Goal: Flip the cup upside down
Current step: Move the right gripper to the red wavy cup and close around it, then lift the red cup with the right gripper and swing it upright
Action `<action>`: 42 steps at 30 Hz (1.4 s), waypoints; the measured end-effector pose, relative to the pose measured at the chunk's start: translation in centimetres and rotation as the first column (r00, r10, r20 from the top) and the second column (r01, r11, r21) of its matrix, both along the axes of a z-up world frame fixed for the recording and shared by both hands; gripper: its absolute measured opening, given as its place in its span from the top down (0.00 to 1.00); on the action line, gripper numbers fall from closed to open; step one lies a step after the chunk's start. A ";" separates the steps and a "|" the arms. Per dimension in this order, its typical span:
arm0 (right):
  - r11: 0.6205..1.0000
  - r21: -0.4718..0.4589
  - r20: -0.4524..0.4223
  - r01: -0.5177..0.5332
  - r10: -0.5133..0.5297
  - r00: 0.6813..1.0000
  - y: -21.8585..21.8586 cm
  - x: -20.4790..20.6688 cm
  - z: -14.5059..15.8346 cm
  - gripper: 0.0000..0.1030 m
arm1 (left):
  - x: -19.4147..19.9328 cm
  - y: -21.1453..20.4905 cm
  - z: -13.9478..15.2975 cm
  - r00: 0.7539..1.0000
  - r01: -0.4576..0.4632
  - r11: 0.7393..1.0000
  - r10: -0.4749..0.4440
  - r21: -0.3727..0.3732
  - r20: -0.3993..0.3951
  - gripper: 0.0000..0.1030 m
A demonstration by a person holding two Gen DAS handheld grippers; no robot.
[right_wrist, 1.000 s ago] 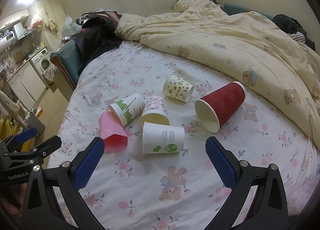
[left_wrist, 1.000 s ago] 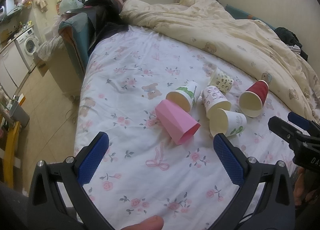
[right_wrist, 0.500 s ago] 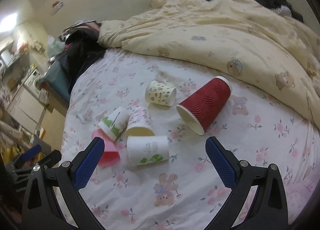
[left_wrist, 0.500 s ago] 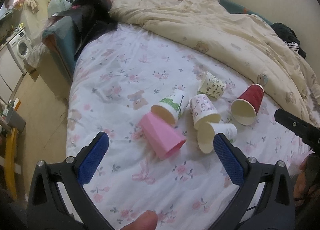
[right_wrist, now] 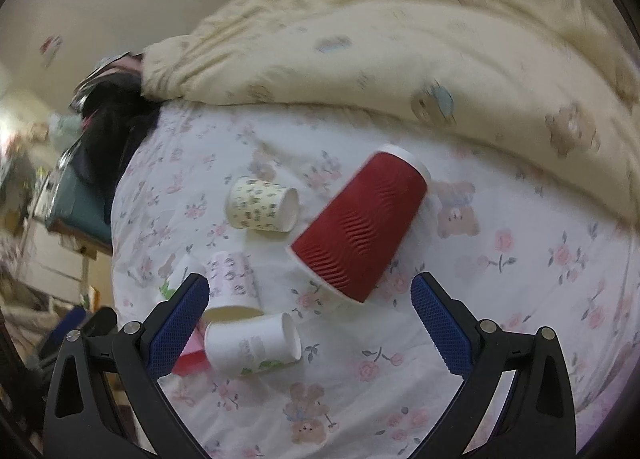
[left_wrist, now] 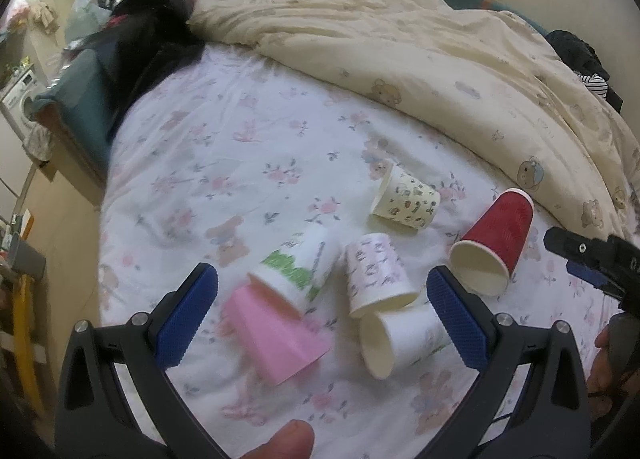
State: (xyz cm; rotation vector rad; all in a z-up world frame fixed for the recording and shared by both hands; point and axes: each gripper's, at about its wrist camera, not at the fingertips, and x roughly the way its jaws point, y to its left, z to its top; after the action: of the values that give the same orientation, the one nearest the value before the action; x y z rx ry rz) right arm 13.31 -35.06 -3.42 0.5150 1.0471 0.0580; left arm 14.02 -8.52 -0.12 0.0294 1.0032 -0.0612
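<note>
Several paper cups lie on their sides on the floral bed sheet (left_wrist: 224, 163). A red ribbed cup (right_wrist: 360, 227) lies just beyond my open right gripper (right_wrist: 310, 319), mouth toward me; it also shows in the left wrist view (left_wrist: 496, 243). A white cup with a green print (right_wrist: 252, 343) lies near the right gripper's left finger. My open, empty left gripper (left_wrist: 322, 315) hovers over a pink cup (left_wrist: 276, 335), a green-and-white cup (left_wrist: 296, 263), a lilac-patterned cup (left_wrist: 376, 271) and the white cup (left_wrist: 400, 335). A cream patterned cup (left_wrist: 408, 199) lies farther back.
A cream duvet (left_wrist: 400, 43) is bunched along the far and right side of the bed. Dark clothes (left_wrist: 148, 31) are piled at the head end. The bed's left edge drops to the floor, with a washing machine (left_wrist: 20, 99) beyond.
Both grippers have moved closer to the cups. The right gripper has tilted and moved toward the red cup, which now looms larger. The cups have not moved.
</note>
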 end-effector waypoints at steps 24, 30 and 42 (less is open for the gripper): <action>0.962 0.227 -0.315 0.150 -0.073 0.946 -3.9 7.1 -9.9 0.22 | 5.7 -3.6 -4.7 0.993 0.022 0.998 -0.015 0.063 -0.116 0.00; 0.966 0.234 -0.287 0.109 -0.038 0.957 -3.8 6.6 -9.2 0.23 | 5.2 -3.4 -4.0 0.995 0.021 0.998 -0.015 0.063 -0.102 0.00; 0.970 0.235 -0.220 0.065 -0.013 0.975 -3.3 4.5 -5.9 0.24 | 2.5 -1.5 -2.0 0.996 0.007 0.998 -0.001 0.064 -0.094 0.00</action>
State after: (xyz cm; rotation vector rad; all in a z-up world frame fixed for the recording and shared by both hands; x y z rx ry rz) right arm 17.83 -38.37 -9.34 0.7758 1.2514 0.0963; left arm 16.48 -10.03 -2.17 0.0879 1.0988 -0.0345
